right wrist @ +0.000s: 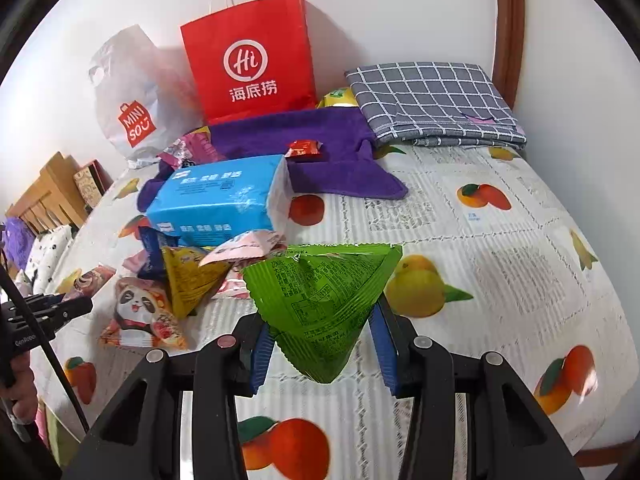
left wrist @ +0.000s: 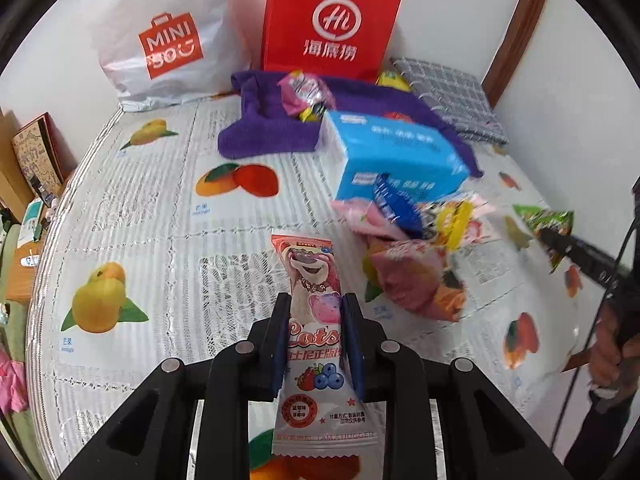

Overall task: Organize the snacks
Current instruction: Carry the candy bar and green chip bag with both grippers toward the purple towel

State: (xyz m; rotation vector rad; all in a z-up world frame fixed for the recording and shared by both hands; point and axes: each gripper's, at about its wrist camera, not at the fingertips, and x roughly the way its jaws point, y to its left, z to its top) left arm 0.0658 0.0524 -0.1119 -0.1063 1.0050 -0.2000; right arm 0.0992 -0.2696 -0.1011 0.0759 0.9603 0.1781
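The left hand-held gripper (left wrist: 316, 312) points steeply downward, its blue pads clamped tight. The right hand-held gripper (right wrist: 320, 332) tilts down likewise, jaws partly closed and gripping.

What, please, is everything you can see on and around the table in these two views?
red paper bag: one, red, standing at the back wall
plastic bag: one, white, left of the red bag
purple towel: one, purple, before the bags
checked cloth: one, grey, folded, back right
tissue pack: one, blue, partly on the towel
loose snack heap: several, mixed colours, in front of the tissue pack
tablecloth: one, white with fruit prints
bear snack packet: one, pink and white, in the left gripper
green snack packet: one, green, in the right gripper
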